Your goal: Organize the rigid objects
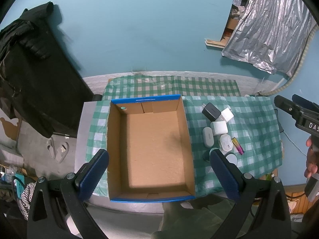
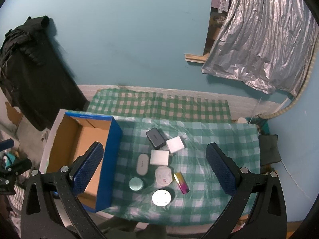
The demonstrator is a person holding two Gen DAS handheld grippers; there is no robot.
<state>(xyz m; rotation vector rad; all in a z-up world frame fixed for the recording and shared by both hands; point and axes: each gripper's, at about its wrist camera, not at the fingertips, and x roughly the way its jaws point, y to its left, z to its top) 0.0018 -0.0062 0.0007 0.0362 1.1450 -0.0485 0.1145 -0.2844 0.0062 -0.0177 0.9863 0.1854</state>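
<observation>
- Chargers, black (image 1: pixel 211 109) and white (image 1: pixel 219 127), clustered with earbud case (image 1: pixel 207 139) and battery (image 1: pixel 237 145) on checked bench cloth (image 1: pixel 255 119), just right of empty cardboard box (image 1: pixel 151 145); left tool (image 1: pixel 159 174) spread wide above box, holding nothing.
- Right tool (image 2: pixel 154 168) likewise agape over cluster; round tins (image 2: pixel 136 184) nearest. Judged light, stiff, smooth-shelled, slippery: best pinched across flat opposite faces.

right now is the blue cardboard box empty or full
Empty: the blue cardboard box shows only bare brown floor; all the small items lie outside it.
</observation>
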